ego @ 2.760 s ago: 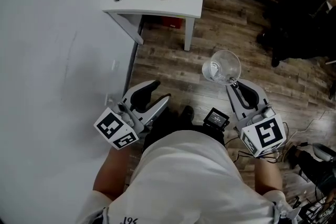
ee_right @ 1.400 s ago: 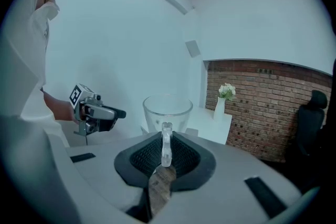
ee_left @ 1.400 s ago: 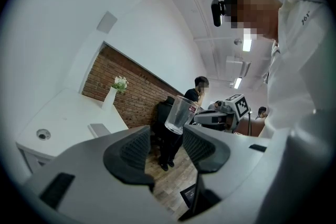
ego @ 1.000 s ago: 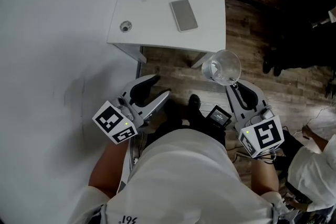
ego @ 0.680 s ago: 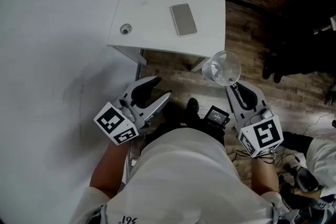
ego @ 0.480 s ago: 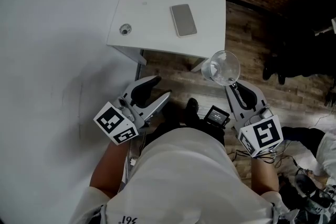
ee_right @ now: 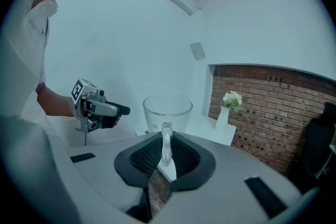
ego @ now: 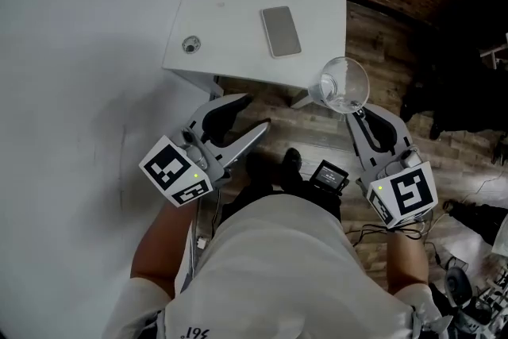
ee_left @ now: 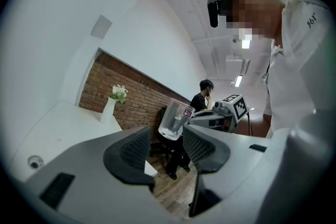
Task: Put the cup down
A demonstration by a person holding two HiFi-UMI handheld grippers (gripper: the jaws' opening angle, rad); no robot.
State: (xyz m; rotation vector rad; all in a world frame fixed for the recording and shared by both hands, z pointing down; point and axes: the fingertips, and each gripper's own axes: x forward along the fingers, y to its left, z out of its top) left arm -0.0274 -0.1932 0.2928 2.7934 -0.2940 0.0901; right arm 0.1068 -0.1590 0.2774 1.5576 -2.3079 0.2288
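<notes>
Cup [ego: 344, 85]: clear glass with a handle; right of centre in the head view, off the surface, at the near right corner of the white table [ego: 238, 4].
Right gripper [ego: 359, 117]: clamped on the cup's handle, cup upright.
Left gripper [ego: 254, 112]: jaws apart, nothing between; left of centre.
Phone [ego: 281, 31]: flat on the table, upper centre.
Vase [ee_right: 223, 115]: white, with flowers; right of centre in the right gripper view.

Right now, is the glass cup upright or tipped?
Upright: the cup has its rim up, handle clamped in the right gripper.
</notes>
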